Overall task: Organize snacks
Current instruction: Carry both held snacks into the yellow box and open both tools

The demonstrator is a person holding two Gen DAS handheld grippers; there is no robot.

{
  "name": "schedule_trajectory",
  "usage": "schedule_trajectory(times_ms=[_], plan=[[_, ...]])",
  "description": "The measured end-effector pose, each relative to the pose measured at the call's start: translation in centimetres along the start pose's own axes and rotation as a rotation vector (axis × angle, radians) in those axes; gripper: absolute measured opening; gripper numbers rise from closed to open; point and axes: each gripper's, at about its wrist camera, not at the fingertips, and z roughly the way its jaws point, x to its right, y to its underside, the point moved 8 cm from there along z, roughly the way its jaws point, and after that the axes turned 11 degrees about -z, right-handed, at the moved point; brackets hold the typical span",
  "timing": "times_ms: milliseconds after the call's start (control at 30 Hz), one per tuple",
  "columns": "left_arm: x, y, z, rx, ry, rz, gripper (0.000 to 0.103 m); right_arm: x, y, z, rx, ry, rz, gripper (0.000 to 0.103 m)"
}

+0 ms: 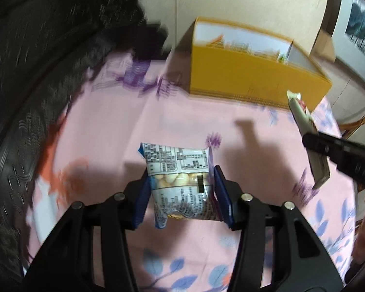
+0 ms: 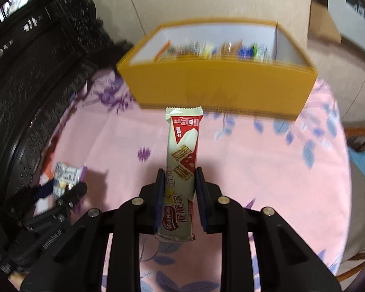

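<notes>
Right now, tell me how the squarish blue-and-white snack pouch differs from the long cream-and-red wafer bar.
The squarish blue-and-white snack pouch is short and wide; the long cream-and-red wafer bar is narrow and stretched out. The pouch has a clear band showing pale pieces inside; the bar's wrapper is opaque with printed wafers. The left gripper holds the pouch, the right gripper the bar. Both are sealed, clamped and pointed toward the yellow cardboard box.
</notes>
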Motion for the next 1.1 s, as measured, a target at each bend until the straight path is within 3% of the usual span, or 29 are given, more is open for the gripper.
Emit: schedule_trajectory(times_ms=[167,267,400,567,700,1100], plan=[[4.4,-8.4,-1.6,0.115,0.081,0.034,0.050,3.4,-6.2,-3.3,0.122,0.027,0.016,0.025],[7.6,-13.5,-1.3,0.141,0.141,0.050,0.050,6.1,-10.2,-4.3,0.178,0.060,0.025,0.025],[11.4,-19.6,-0.4,0.196,0.175,0.090,0.050,9.0,-14.5,-4.1,0.205,0.084,0.031,0.025],[14.8,-24.7,2.2,0.201,0.183,0.111,0.050,11.7,-18.4,-2.1,0.194,0.101,0.036,0.025],[16.5,-26.4,5.3,0.166,0.172,0.139,0.050,13.2,-20.0,-0.3,0.172,0.092,0.055,0.025],[16.7,-25.7,11.5,0.073,0.120,0.143,0.053,15.3,-19.8,6.3,0.071,0.082,0.095,0.025]])
